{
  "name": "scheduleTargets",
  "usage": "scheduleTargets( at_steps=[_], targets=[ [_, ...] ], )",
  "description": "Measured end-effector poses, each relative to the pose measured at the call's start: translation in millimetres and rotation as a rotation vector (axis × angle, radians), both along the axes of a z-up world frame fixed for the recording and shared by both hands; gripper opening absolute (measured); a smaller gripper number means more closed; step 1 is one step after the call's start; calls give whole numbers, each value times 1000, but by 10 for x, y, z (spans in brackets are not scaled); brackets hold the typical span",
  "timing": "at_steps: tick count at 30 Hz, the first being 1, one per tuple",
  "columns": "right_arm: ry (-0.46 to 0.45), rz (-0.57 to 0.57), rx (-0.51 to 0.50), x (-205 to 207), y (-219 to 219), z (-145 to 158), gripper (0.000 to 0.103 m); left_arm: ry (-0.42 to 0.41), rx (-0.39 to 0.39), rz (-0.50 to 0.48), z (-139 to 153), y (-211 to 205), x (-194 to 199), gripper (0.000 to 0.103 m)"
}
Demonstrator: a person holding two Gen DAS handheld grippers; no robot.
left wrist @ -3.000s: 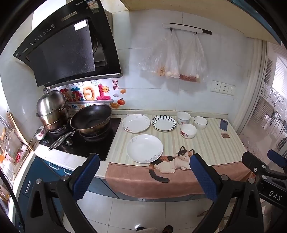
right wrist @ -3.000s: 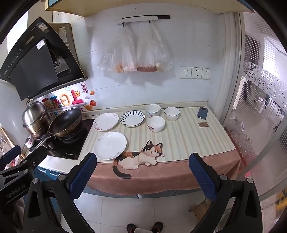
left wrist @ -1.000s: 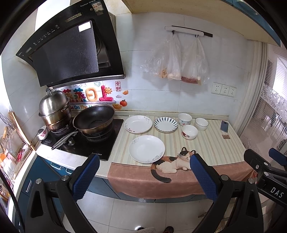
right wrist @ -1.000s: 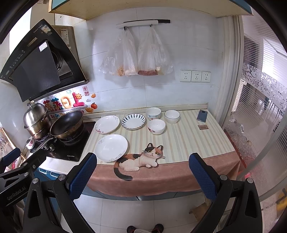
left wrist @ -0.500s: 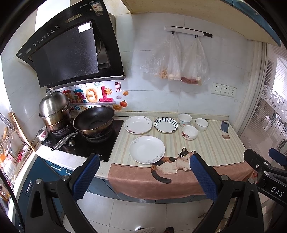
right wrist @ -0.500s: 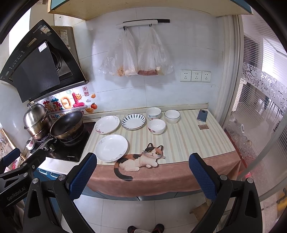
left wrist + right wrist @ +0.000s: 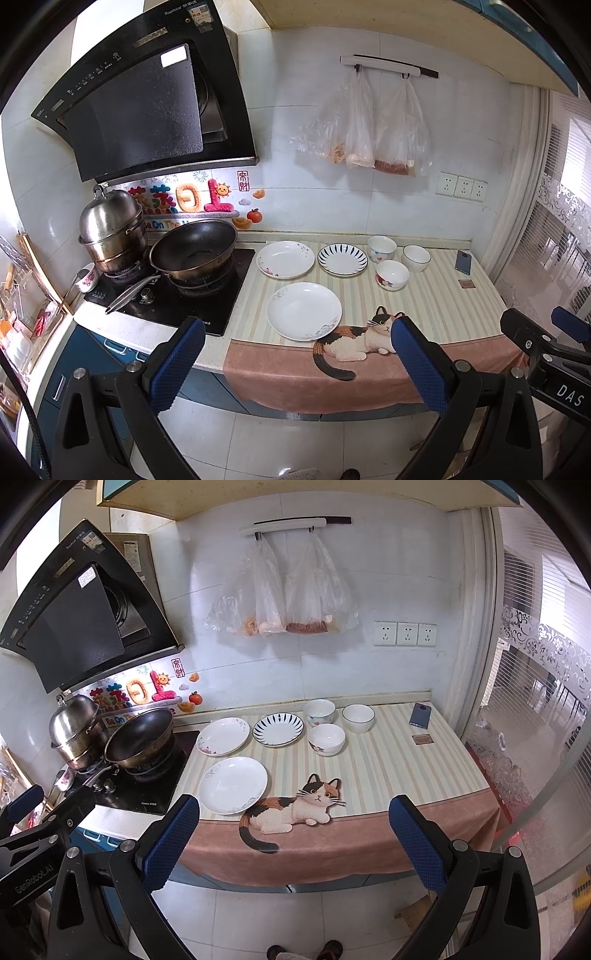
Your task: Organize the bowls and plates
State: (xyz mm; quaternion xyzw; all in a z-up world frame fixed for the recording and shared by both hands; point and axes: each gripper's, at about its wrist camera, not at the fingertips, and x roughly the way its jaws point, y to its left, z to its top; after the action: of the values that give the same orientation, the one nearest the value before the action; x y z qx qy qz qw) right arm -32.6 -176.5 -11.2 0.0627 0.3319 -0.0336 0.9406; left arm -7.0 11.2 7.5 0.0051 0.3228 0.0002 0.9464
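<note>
Three plates lie on the striped counter: a large white plate [image 7: 303, 311] [image 7: 232, 785] near the front, a floral white plate [image 7: 285, 259] [image 7: 222, 736] behind it, and a blue-striped plate [image 7: 342, 260] [image 7: 278, 729] to its right. Three bowls stand further right: a floral bowl [image 7: 381, 249] [image 7: 319, 712] at the back, a plain white bowl [image 7: 416, 258] [image 7: 358, 713] beside it, and a red-flowered bowl [image 7: 392, 275] [image 7: 326, 739] in front. My left gripper [image 7: 297, 363] and right gripper [image 7: 295, 842] both hang open and empty, well in front of the counter edge over the floor.
A black wok [image 7: 194, 250] and a steel steamer pot [image 7: 110, 232] sit on the hob at the left. A phone [image 7: 463, 262] and a small card [image 7: 466, 283] lie at the counter's right end. Plastic bags [image 7: 284, 602] hang on the wall. A cat-print cloth [image 7: 295, 808] drapes the front edge.
Both views have drifted only slightly; the counter sits a touch lower and further right in the left wrist view than three seconds ago. No dish has moved and both grippers stay open.
</note>
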Motion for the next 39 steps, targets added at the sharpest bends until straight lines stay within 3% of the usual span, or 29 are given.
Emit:
scheduleTargets(
  at_steps=[8, 14, 21, 29, 34, 37, 39],
  targets=[
    [-6, 40, 116, 274, 57, -241, 103, -26, -21, -36, -173, 199, 263, 103],
    [121, 13, 134, 746, 99, -702, 103, 23, -23, -25, -512, 401, 690, 103],
    [290, 29, 145, 1604, 56, -1519, 103, 105, -9, 41, -1113, 640, 1471, 103],
    [473, 125, 229, 3022, -20, -2638, 103, 362, 3, 79, -2186, 747, 2729, 103],
    [570, 203, 247, 3831, 59, -3250, 100, 484, -20, 92, -2810, 747, 3309, 102],
    [620, 244, 272, 4215, 138, -3563, 95, 546, -36, 105, -3100, 747, 3574, 99],
    [651, 275, 288, 4422, 195, -3754, 85, 586, -48, 108, -3280, 773, 3733, 98]
  ],
)
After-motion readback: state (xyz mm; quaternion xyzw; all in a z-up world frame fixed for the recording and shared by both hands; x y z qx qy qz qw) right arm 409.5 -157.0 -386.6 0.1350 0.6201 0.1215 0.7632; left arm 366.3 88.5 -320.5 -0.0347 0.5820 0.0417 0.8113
